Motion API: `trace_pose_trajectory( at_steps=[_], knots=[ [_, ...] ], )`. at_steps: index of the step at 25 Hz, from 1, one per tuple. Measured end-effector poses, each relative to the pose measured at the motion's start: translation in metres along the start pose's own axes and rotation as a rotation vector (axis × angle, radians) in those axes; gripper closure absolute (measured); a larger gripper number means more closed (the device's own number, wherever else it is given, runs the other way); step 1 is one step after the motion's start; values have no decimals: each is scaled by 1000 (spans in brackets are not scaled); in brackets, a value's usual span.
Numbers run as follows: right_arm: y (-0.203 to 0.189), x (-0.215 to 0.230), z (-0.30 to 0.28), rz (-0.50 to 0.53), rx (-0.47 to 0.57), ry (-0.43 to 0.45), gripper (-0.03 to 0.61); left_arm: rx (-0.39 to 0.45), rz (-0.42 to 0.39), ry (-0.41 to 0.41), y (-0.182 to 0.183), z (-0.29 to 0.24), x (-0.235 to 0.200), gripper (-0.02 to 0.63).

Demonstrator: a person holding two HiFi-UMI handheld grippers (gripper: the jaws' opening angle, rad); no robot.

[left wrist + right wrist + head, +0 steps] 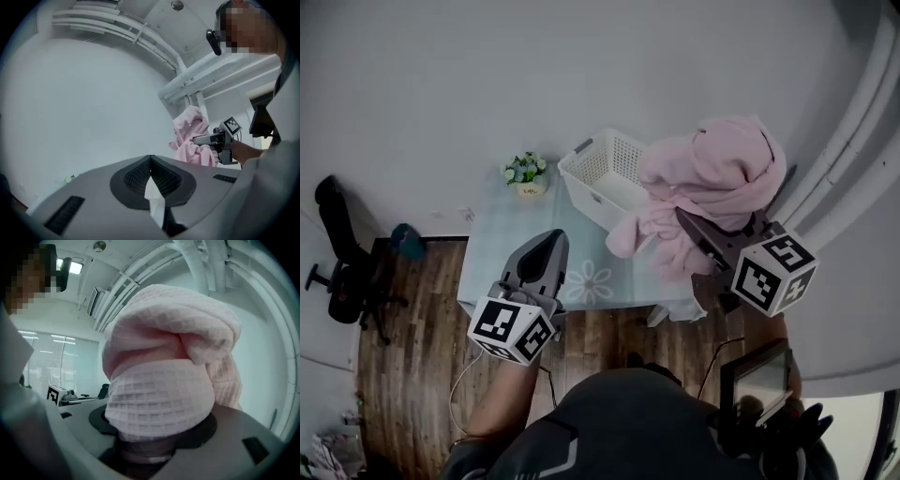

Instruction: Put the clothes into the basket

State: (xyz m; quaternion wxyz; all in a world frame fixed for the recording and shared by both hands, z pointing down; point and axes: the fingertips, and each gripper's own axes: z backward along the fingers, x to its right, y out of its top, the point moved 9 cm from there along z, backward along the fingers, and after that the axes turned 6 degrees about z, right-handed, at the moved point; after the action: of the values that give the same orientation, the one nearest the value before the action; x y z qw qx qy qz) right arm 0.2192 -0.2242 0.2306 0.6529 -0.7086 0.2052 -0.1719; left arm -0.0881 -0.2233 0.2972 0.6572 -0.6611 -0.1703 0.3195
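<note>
Right gripper (686, 223) clenching cloth (722, 169) by basket (581, 175).
Cloth is hanging at the basket's right rim; left gripper (551, 242), jaws together, is hovering front-left of the basket, over bare table (497, 246).

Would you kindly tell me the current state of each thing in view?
right hand-held gripper, shut on the pink waffle-weave cloth
pink waffle-weave cloth, bunched between the jaws, held in the air, hanging loose
white basket, on the table, open-topped, no clothes seen inside
left hand-held gripper, jaws together, holding nothing
flower pot, upright on the table
</note>
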Motion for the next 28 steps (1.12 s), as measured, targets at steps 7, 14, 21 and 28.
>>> trace_pose_trajectory(
  at_steps=[7, 14, 21, 28],
  knots=[
    [16, 57, -45, 56, -36, 70, 270, 21, 9, 59, 7, -52, -3, 606],
    [14, 84, -110, 168, -156, 114, 270, -25, 9, 84, 1, -78, -33, 606],
    [-39, 97, -226, 197, -316, 138, 270, -51, 19, 63, -26, -126, -130, 606],
    [-39, 95, -240, 234, -453, 93, 270, -69, 14, 15, 1, -132, -139, 606]
  ],
)
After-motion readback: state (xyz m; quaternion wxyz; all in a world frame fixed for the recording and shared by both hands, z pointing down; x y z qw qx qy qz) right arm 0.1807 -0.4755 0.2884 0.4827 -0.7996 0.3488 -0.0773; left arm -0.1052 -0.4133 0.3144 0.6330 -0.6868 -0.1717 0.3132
